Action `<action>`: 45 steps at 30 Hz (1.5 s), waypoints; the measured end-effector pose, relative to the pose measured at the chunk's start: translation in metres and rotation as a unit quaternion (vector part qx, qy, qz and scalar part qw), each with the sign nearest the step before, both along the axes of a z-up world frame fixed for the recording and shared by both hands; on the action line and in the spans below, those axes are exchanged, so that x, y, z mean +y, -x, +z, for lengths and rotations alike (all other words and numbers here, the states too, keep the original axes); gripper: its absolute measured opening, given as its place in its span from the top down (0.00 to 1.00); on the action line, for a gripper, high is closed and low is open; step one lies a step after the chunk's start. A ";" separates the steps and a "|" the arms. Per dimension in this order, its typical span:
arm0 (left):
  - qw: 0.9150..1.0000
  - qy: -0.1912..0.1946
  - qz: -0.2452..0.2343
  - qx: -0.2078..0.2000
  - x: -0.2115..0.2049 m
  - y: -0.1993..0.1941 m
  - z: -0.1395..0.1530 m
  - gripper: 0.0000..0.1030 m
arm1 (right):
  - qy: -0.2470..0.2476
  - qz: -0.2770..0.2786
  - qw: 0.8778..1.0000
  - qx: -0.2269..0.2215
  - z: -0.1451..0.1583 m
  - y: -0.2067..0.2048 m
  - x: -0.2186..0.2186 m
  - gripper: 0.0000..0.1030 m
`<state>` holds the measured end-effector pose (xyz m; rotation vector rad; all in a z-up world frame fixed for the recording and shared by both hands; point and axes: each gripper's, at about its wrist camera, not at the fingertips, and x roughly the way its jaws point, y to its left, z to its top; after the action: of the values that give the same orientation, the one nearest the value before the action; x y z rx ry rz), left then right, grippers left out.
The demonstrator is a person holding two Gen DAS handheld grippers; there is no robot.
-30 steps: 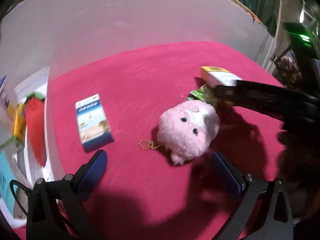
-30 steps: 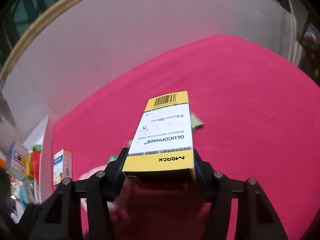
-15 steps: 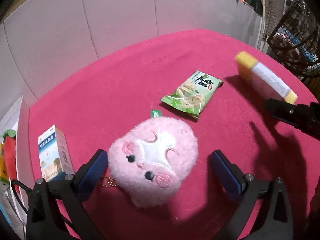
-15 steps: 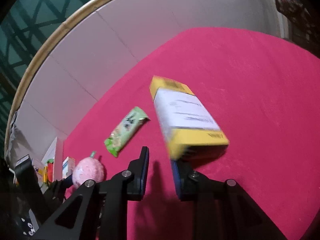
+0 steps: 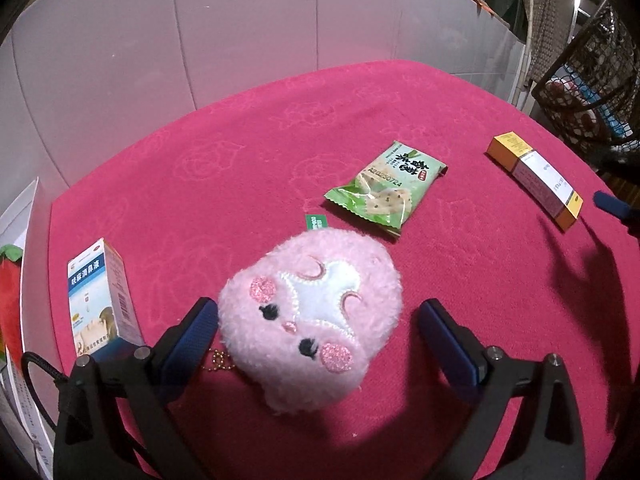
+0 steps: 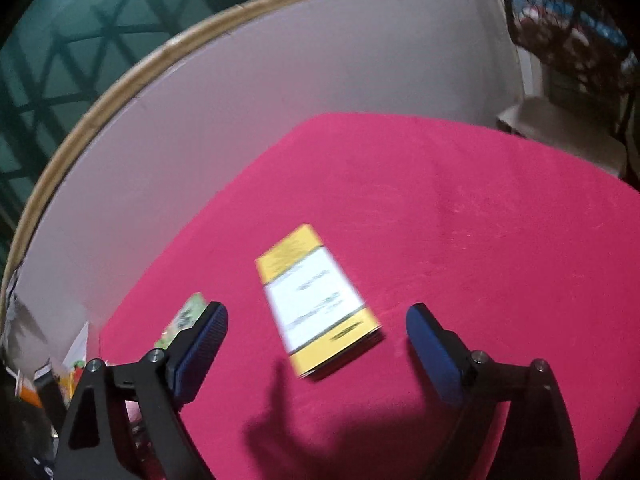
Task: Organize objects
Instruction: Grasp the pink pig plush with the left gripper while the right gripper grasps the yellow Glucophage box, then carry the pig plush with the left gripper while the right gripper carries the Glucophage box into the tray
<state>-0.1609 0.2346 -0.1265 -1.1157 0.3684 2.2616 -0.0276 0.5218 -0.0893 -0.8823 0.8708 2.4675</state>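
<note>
Straddling the pink plush (image 5: 310, 320), the left gripper (image 5: 318, 334) has just narrowed slightly (pads not pressing). Right gripper (image 6: 317, 334) just spread wide, yellow box (image 6: 316, 300) lying free on the red cloth (image 6: 460, 220).

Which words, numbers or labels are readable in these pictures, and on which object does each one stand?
"A220250724": green snack packet; its large Chinese characters are too distorted to read surely.
Blue and white box: Chinese title on its blue band, too small to read surely.
Yellow and white box: printed lines blurred, unreadable in both views.
Green tag on the pink plush: print too small.
</note>
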 end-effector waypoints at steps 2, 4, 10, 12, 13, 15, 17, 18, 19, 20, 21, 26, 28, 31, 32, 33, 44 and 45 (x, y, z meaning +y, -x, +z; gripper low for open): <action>1.000 -0.004 0.006 0.003 -0.004 -0.001 0.000 0.11 | -0.003 0.000 1.000 -0.017 -0.006 0.007 0.007 0.09; 1.000 -0.009 0.018 0.008 -0.008 -0.002 0.002 0.25 | -0.011 0.014 0.999 -0.034 -0.013 0.019 0.005 0.09; 0.999 -0.017 0.029 0.010 -0.013 -0.004 0.003 0.34 | -0.120 0.063 0.985 -0.102 -0.023 0.058 -0.032 0.09; 0.999 -0.016 0.030 0.012 -0.013 -0.004 0.003 0.36 | -0.142 0.070 0.980 -0.120 -0.025 0.063 -0.039 0.10; 0.999 -0.016 0.030 0.012 -0.013 -0.003 0.003 0.36 | -0.153 0.072 0.978 -0.127 -0.026 0.064 -0.042 0.11; 0.999 -0.014 0.030 0.013 -0.012 -0.004 0.002 0.37 | -0.164 0.069 0.975 -0.136 -0.027 0.064 -0.044 0.18; 0.999 -0.012 0.029 0.015 -0.012 -0.004 0.002 0.38 | -0.172 0.062 0.974 -0.137 -0.024 0.063 -0.045 0.33; 0.999 -0.012 0.029 0.016 -0.012 -0.004 0.003 0.40 | -0.173 0.061 0.974 -0.136 -0.023 0.062 -0.045 0.35; 0.999 -0.012 0.030 0.016 -0.013 -0.004 0.003 0.42 | -0.169 0.061 0.975 -0.130 -0.024 0.062 -0.043 0.36; 0.999 -0.013 0.031 0.017 -0.014 -0.004 0.003 0.43 | -0.163 0.059 0.977 -0.124 -0.025 0.060 -0.041 0.37; 0.999 -0.014 0.033 0.018 -0.015 -0.004 0.004 0.44 | -0.157 0.058 0.979 -0.116 -0.023 0.055 -0.038 0.38; 0.998 -0.010 0.036 0.048 -0.018 -0.016 0.012 0.45 | -0.139 0.050 0.987 -0.065 -0.010 0.029 -0.050 0.39; 0.998 -0.005 0.033 0.059 -0.017 -0.026 0.016 0.45 | -0.130 0.054 0.989 -0.043 -0.001 0.017 -0.063 0.39; 0.997 -0.004 0.027 0.074 -0.016 -0.045 0.026 0.45 | -0.113 0.063 0.991 -0.012 0.013 0.003 -0.077 0.39; 0.997 -0.004 0.029 0.078 -0.017 -0.052 0.031 0.45 | -0.110 0.067 0.992 -0.004 0.017 0.001 -0.081 0.39; 0.996 -0.006 0.031 0.078 -0.018 -0.056 0.034 0.45 | -0.107 0.071 0.992 0.002 0.021 -0.002 -0.086 0.39; 0.994 -0.034 0.040 0.096 -0.037 -0.091 0.068 0.45 | -0.114 0.116 0.986 0.045 0.057 -0.022 -0.139 0.39; 0.994 -0.038 0.040 0.099 -0.040 -0.094 0.071 0.45 | -0.114 0.118 0.985 0.046 0.059 -0.022 -0.139 0.39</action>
<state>-0.0665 0.1946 -0.0556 -0.8849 0.3191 2.4441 -0.0052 0.3828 -0.0304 -0.8374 0.5228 2.7612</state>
